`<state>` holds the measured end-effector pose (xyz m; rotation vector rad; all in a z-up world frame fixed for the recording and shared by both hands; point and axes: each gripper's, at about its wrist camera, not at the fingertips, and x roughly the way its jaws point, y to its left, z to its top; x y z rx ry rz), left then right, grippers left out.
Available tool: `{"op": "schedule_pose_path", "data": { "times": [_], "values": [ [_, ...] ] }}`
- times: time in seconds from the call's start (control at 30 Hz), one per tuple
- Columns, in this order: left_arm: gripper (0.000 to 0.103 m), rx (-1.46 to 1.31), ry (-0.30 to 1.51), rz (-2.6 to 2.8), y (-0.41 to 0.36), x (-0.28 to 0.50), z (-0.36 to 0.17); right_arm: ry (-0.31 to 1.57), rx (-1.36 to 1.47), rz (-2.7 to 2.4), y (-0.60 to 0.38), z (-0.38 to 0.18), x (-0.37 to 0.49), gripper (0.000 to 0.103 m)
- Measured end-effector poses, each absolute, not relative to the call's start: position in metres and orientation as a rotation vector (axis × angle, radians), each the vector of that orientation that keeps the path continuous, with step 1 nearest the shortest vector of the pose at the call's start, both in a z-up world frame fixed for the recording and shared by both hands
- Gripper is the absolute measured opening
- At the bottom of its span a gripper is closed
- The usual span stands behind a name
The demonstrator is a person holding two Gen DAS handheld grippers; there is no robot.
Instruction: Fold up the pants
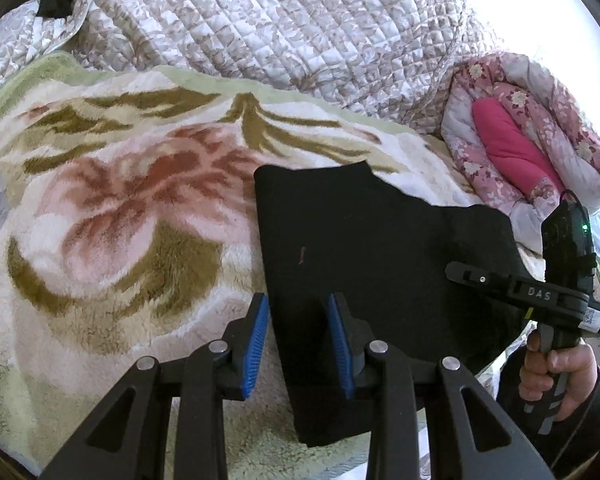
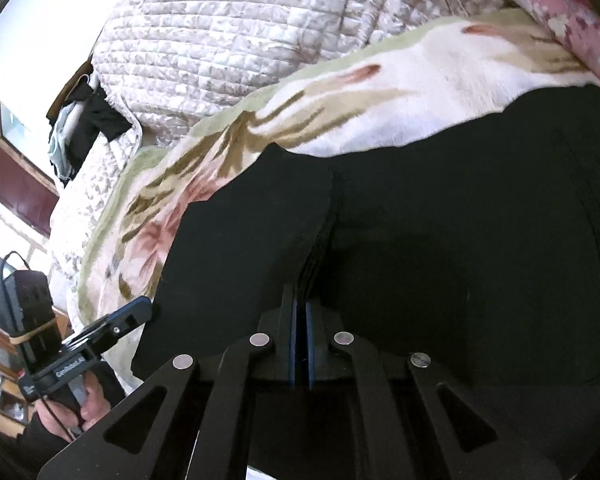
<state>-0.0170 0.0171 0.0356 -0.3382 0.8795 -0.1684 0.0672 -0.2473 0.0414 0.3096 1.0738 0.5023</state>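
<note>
Bedding fills the surroundings: a fluffy cream blanket [image 1: 112, 216] with a large pink-and-olive flower print covers the bed, and a heaped grey-white quilted coverlet [image 1: 284, 28] rises behind it. At the far right of the left wrist view lies a rolled pink floral quilt [image 1: 532, 132] with a bright magenta lining showing in its fold. The right wrist view adds a small pile of dark and pale clothes [image 2: 84, 128] beyond the coverlet's edge, and dark red wooden furniture [image 2: 20, 188] against the wall at the left. Nothing lies on the flowered blanket around the garment except the two tools themselves.

Black pants [image 1: 372, 264] lie flat on the blanket, near its front edge, folded into a compact dark panel with a stepped upper outline. The cloth is plain, matte and nearly featureless, apart from a tiny reddish mark near its left side. In the right wrist view the pants [image 2: 460, 240] fill most of the frame, with a seam or fold line running up from the fingers.

The left gripper [image 1: 298, 352] hangs over the garment's left edge with its blue-padded fingers [image 1: 256, 344] partly apart; the edge of the cloth lies between them, but the pads are not pressing on it. The right gripper [image 2: 300, 344] has its fingers drawn fully together, and a pinch of black cloth appears caught between them at the tips. A hand [image 1: 556, 376] holds that tool's handle at the right edge of the pants.
</note>
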Motion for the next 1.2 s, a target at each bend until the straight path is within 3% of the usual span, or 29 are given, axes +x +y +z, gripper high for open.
{"op": "schedule_pose_path", "data": {
  "times": [0.37, 0.63, 0.8, 1.2],
  "values": [
    [0.034, -0.316, 0.871, -0.206, 0.005, -0.018, 0.041, 1.094, 0.303, 0.504, -0.252, 0.037, 0.07, 0.003],
    [0.034, -0.315, 0.858, -0.211, 0.006, -0.021, 0.046, 0.994, 0.208, 0.495, -0.249, 0.079, 0.045, 0.006],
    [0.034, -0.291, 0.876, -0.236, -0.004, -0.002, 0.039, 1.121, 0.142, 0.575, -0.228, 0.046, 0.029, 0.006],
    [0.034, -0.238, 0.908, -0.264, -0.017, -0.044, 0.026, 1.112, 0.108, 0.573, -0.239, 0.052, 0.005, 0.006]
  ]
}}
